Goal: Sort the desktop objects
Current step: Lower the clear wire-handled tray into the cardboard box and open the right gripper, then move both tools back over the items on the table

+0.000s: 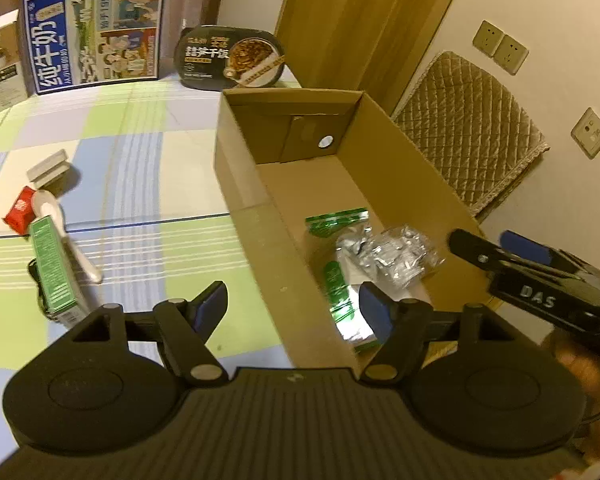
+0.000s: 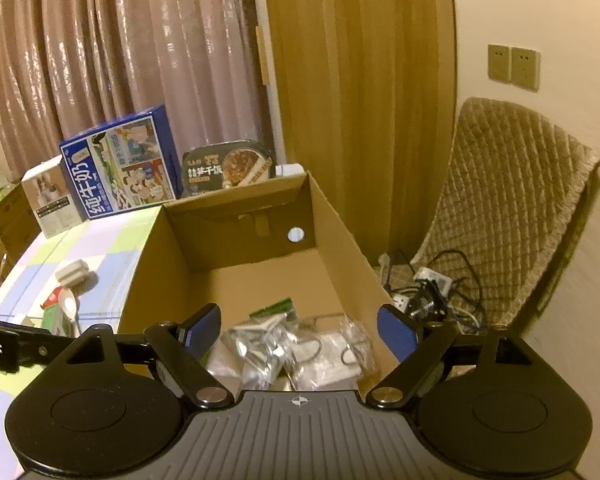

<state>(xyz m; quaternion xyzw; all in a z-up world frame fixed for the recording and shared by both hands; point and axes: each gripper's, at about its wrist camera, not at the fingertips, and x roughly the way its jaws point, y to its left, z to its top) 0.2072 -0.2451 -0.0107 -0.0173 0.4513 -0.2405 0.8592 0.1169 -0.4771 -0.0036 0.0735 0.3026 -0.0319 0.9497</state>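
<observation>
An open cardboard box [image 1: 240, 184] [image 2: 152, 264] stands at the table's right edge. Inside lie green-and-silver foil packets [image 1: 336, 284] [image 2: 272, 308], crumpled silver wrapping [image 1: 396, 256] and clear bags with white pieces [image 2: 332, 356]. My left gripper [image 1: 294, 312] stands open astride the box's near left wall, nothing between its pads. My right gripper [image 2: 298, 330] is open above the packets, holding nothing; it shows at the right of the left wrist view [image 1: 496, 246]. On the table's left lie a green carton [image 1: 54, 272], a white spoon [image 1: 60, 224], a red packet [image 1: 20, 210] and a small grey case [image 1: 48, 166].
At the table's back stand a blue milk carton box [image 1: 96, 28], a black instant-rice bowl [image 1: 232, 56] and a white box [image 1: 0, 60]. A quilted cover [image 2: 512, 216] hangs by the wall over a power strip and tangled cables [image 2: 432, 292]. Curtains hang behind.
</observation>
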